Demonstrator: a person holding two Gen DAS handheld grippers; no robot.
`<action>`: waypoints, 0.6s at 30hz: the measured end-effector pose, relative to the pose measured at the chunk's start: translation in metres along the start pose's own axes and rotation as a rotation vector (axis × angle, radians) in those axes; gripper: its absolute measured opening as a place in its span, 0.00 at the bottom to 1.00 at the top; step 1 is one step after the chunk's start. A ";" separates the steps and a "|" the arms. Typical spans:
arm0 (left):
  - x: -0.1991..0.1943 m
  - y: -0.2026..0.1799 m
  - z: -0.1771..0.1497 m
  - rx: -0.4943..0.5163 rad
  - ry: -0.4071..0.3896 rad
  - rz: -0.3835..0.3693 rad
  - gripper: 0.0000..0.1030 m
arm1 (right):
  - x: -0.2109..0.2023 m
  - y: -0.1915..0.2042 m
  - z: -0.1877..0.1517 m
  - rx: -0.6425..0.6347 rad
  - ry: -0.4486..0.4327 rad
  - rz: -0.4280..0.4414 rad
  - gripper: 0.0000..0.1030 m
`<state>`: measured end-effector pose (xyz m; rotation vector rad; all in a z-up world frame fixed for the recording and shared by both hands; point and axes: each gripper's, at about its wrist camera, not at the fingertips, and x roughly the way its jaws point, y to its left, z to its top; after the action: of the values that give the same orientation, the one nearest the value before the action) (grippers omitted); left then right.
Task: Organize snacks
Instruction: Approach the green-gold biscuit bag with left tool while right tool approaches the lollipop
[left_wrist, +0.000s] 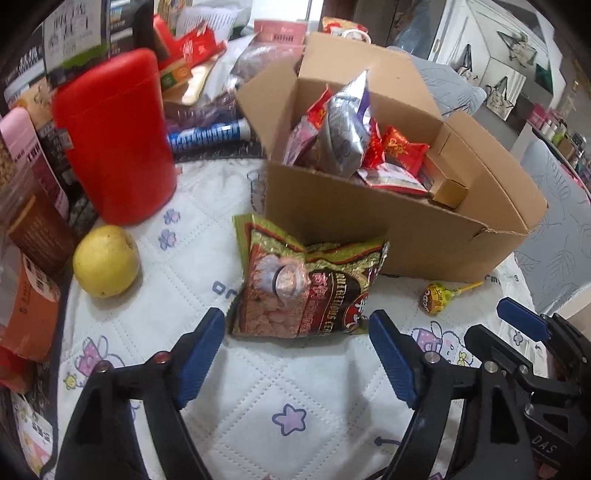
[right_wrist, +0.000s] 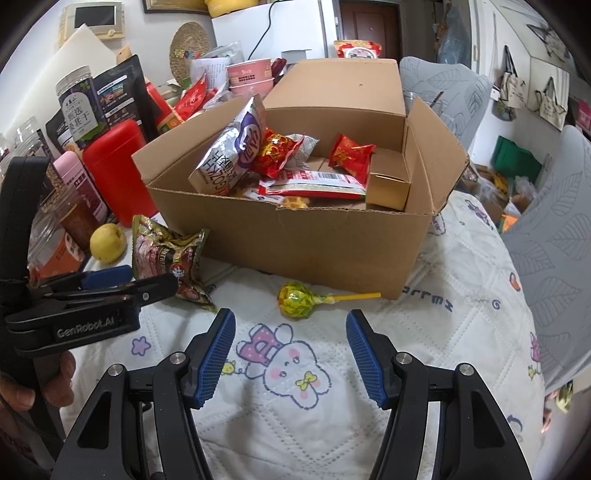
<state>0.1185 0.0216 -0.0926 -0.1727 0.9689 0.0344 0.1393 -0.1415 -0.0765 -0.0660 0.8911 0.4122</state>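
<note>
An open cardboard box (left_wrist: 332, 218) (right_wrist: 295, 240) holds several snack packets, among them a silver bag (right_wrist: 229, 151) and red packets. A green-and-brown snack bag (left_wrist: 306, 288) (right_wrist: 166, 254) leans against its front wall. A yellow lollipop (right_wrist: 295, 295) (left_wrist: 437, 293) lies on the cloth before the box. My left gripper (left_wrist: 295, 336) is open and empty, just short of the snack bag. My right gripper (right_wrist: 291, 347) is open and empty, just short of the lollipop.
A yellow pear (left_wrist: 107, 260) and a red canister (left_wrist: 114, 136) stand left of the box. Jars, boxes and packets (right_wrist: 74, 110) crowd the left and back. Grey chairs (right_wrist: 546, 221) stand at the right. The quilted white cloth (right_wrist: 295, 413) covers the table.
</note>
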 end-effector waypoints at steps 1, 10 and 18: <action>-0.002 -0.001 0.000 0.008 -0.013 0.005 0.78 | 0.000 0.000 0.000 -0.001 0.000 0.000 0.61; 0.019 -0.003 0.011 0.052 0.014 0.007 0.78 | 0.005 -0.003 0.001 0.002 0.005 -0.007 0.61; 0.048 0.000 0.015 0.011 0.065 -0.038 0.78 | 0.010 -0.003 0.004 0.000 0.009 -0.006 0.61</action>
<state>0.1578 0.0220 -0.1238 -0.1831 1.0303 -0.0114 0.1495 -0.1403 -0.0820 -0.0710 0.8998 0.4068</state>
